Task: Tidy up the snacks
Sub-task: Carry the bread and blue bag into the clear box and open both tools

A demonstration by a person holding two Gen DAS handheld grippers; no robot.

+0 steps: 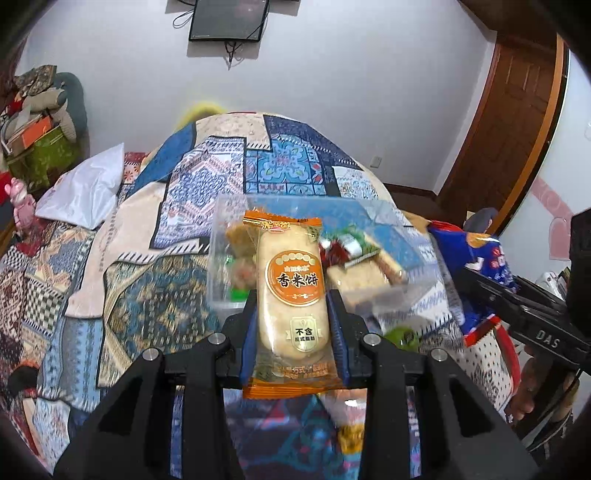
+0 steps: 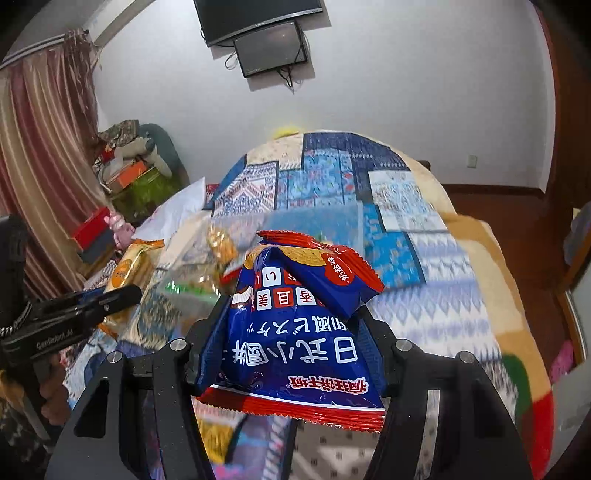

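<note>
Left gripper (image 1: 293,314) clamps an orange-wrapped rice cracker pack (image 1: 291,291) between its blue pads (image 1: 249,339), pack upright, raised above the patchwork quilt (image 1: 155,229). Just beyond it, a clear plastic box (image 1: 406,236) sits on the bed, already holding several wrapped snacks (image 1: 354,258). White pillow (image 1: 85,192) at far left. Right gripper (image 2: 291,332) is closed on a blue-and-red biscuit bag (image 2: 295,347), bag crumpled with its top folded over, held to the right of the box. Wall TV (image 2: 258,18) above.
</note>
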